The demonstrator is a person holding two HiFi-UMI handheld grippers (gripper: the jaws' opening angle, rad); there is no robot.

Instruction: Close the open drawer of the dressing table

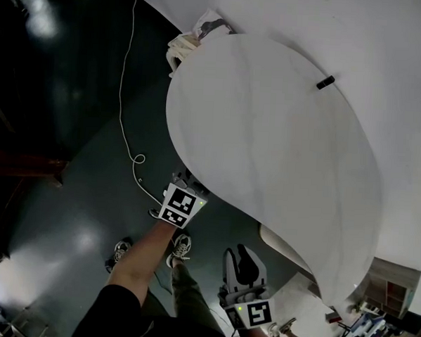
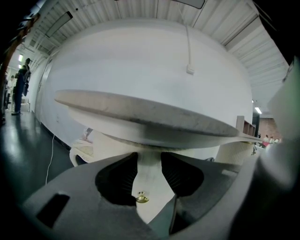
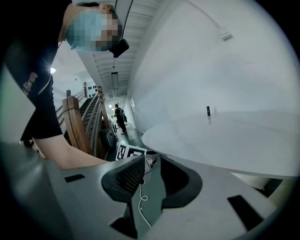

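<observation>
The white dressing table [image 1: 269,132] fills the head view, and its round top hides the drawer there. In the left gripper view the white drawer front [image 2: 151,180] with a small brass knob [image 2: 142,198] stands just under the tabletop edge [image 2: 140,122]. My left gripper [image 2: 149,163] is open and level with that front, the knob showing low between its jaws; I cannot tell whether it touches. In the head view the left gripper [image 1: 183,191] reaches under the table's near edge. My right gripper [image 1: 242,256] hangs lower and apart, open [image 3: 149,168], nothing in it.
A white cable [image 1: 125,117] trails over the dark floor left of the table. A small black object [image 1: 325,82] lies on the tabletop. A cream carved piece [image 1: 187,43] stands at the table's far side, and another cream shape [image 1: 282,245] shows under the near edge.
</observation>
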